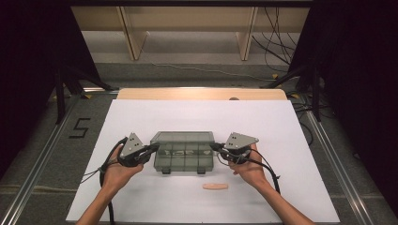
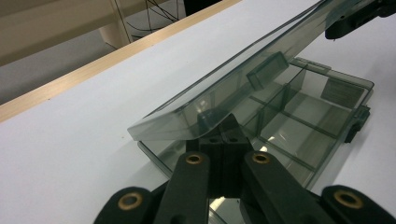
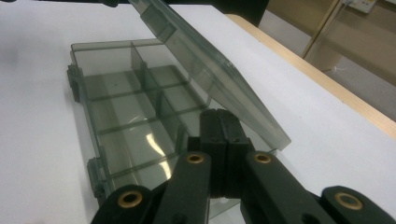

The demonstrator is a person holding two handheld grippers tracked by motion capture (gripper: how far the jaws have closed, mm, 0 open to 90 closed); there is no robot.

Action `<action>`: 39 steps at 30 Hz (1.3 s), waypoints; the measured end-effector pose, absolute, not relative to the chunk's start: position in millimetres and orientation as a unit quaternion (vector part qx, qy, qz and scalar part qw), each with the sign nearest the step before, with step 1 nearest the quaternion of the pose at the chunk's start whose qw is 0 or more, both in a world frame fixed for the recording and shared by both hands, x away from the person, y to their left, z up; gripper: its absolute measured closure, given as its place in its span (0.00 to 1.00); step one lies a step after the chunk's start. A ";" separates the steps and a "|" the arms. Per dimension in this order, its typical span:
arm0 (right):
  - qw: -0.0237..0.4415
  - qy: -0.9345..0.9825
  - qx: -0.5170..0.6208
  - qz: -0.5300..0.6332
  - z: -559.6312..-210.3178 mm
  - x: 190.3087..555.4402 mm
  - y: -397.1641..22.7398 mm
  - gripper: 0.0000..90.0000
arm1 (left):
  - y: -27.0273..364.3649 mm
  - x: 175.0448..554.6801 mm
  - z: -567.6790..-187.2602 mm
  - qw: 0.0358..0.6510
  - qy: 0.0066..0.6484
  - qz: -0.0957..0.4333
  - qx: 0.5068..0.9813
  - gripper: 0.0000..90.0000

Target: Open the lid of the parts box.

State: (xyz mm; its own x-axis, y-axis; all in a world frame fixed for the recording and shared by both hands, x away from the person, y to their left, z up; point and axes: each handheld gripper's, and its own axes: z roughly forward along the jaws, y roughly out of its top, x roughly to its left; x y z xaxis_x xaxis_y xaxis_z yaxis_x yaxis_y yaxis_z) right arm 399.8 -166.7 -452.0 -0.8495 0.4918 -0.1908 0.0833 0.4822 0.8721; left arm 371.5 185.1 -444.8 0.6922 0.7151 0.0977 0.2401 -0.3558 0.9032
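High view — smoky clear compartment box [image 1: 184, 157], lid [image 1: 183, 137] half-raised — both grippers pressed together under its ends.

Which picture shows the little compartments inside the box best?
The right gripper view: the lid is lifted and the box shows its dividers from close up. The left gripper view shows them partly under the lid; the high view shows them small and far off.

Glossy clear-plastic box [image 1: 183, 151], matt tabletop [image 1: 141, 117]
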 end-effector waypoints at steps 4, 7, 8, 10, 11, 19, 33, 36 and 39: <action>0.215 0.831 0.175 0.483 -449.8 402.4 -166.0 1.00 | 187.0 372.7 -442.1 0.480 0.308 0.251 0.782 1.00; 0.220 0.829 0.176 0.484 -448.0 405.1 -166.3 1.00 | 188.9 376.3 -440.0 0.481 0.309 0.254 0.780 1.00; 0.219 0.828 0.179 0.485 -447.0 405.8 -166.4 1.00 | 188.6 377.0 -440.0 0.483 0.312 0.255 0.777 1.00; 0.218 0.827 0.178 0.486 -445.6 407.3 -166.6 1.00 | 188.3 379.2 -439.1 0.485 0.312 0.257 0.775 1.00; 0.219 0.826 0.180 0.488 -445.4 407.9 -166.4 1.00 | 188.2 379.4 -438.5 0.485 0.313 0.258 0.775 1.00; 0.225 0.818 0.187 0.495 -443.2 413.9 -165.0 1.00 | 186.1 385.8 -432.0 0.488 0.318 0.269 0.767 1.00; 0.233 0.811 0.198 0.498 -439.6 424.9 -164.6 1.00 | 186.0 392.7 -425.8 0.498 0.319 0.285 0.754 1.00; 0.235 0.811 0.198 0.499 -438.6 425.9 -162.9 1.00 | 186.3 393.4 -426.3 0.499 0.318 0.285 0.754 1.00; 0.235 0.810 0.199 0.499 -438.8 426.2 -162.8 1.00 | 187.6 392.8 -425.6 0.503 0.318 0.285 0.752 1.00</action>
State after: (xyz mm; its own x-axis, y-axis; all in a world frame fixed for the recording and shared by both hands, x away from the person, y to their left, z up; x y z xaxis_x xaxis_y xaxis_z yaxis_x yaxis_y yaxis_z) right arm 426.2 -162.8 -438.8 -0.8109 0.5561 -0.1822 0.0877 0.4233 0.9018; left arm 392.8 187.6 -425.6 0.6352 0.7645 0.1095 0.1908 -0.2927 0.9370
